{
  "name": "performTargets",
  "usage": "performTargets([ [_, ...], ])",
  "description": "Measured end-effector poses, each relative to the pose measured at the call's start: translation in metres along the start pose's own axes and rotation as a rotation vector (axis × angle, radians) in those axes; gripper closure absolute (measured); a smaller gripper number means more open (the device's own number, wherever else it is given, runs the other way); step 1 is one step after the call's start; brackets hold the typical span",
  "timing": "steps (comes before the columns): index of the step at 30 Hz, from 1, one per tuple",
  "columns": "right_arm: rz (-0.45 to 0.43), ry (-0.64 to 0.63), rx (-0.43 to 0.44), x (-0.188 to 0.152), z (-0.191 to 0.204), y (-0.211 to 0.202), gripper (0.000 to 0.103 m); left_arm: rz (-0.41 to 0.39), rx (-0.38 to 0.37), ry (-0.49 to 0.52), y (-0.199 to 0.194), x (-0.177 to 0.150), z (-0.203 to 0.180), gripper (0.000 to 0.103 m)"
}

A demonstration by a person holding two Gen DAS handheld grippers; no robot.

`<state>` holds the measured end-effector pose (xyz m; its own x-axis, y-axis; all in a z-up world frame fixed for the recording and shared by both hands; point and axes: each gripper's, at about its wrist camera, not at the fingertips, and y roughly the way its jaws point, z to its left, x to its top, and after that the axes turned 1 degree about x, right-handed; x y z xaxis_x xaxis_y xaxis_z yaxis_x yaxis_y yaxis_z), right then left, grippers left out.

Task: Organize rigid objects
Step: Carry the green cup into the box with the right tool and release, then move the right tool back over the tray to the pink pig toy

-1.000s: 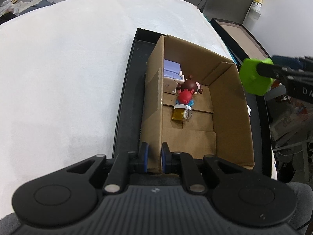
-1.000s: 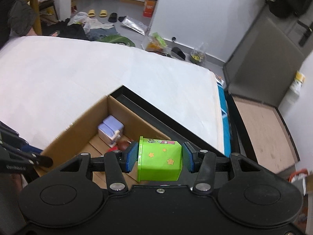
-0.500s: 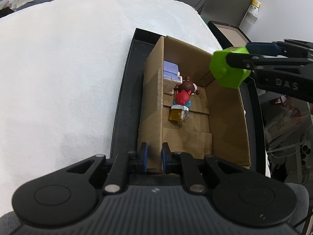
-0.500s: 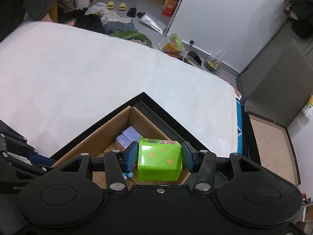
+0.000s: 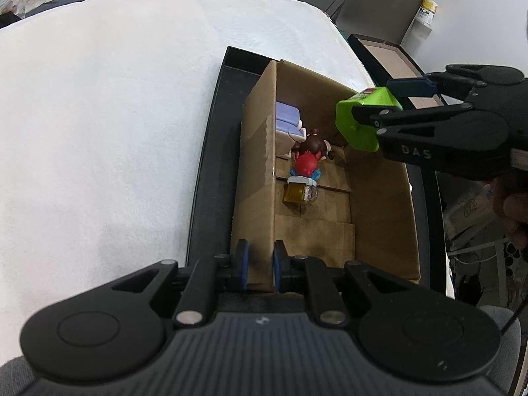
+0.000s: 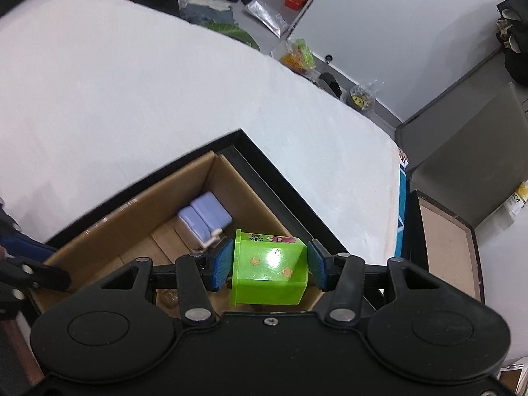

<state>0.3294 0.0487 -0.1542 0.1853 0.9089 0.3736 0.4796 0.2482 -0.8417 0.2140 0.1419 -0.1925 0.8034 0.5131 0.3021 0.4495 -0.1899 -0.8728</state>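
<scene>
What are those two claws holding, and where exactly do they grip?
The right claw clamps the green box by two opposite sides. The left claw pinches the top edge of the cardboard box wall.

We found the green box (image 6: 268, 272), star-marked and tilted, suspended above the cardboard box (image 5: 379, 204); a doll (image 5: 308, 161) lay inside it.

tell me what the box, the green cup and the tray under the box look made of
Box: corrugated cardboard, matte brown, with folded bottom flaps and a raw cut edge.
Green cup: probably hard plastic, glossy; it shows a bright glare spot, printed stars and a moulded rim.
Tray: black, smooth, slightly shiny, with a raised rim; plastic or coated metal, which one cannot be told.
</scene>
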Motion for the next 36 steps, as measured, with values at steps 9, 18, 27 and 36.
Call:
performTargets([
  [9, 0.031, -0.019, -0.048, -0.009, 0.003, 0.008, 0.053, 0.000, 0.001, -0.001, 0.000, 0.000, 0.000, 0.089],
  [18, 0.002, 0.010, -0.043, -0.020, -0.008, -0.007, 0.052, -0.004, 0.005, -0.003, -0.001, 0.000, -0.001, 0.089],
  [27, -0.057, 0.052, -0.026, -0.029, -0.015, -0.030, 0.046, -0.006, 0.023, 0.004, -0.003, 0.000, -0.004, 0.090],
  [36, -0.111, 0.111, -0.009, -0.053, -0.025, -0.051, 0.040, 0.004, 0.053, -0.008, -0.003, -0.001, -0.007, 0.090],
])
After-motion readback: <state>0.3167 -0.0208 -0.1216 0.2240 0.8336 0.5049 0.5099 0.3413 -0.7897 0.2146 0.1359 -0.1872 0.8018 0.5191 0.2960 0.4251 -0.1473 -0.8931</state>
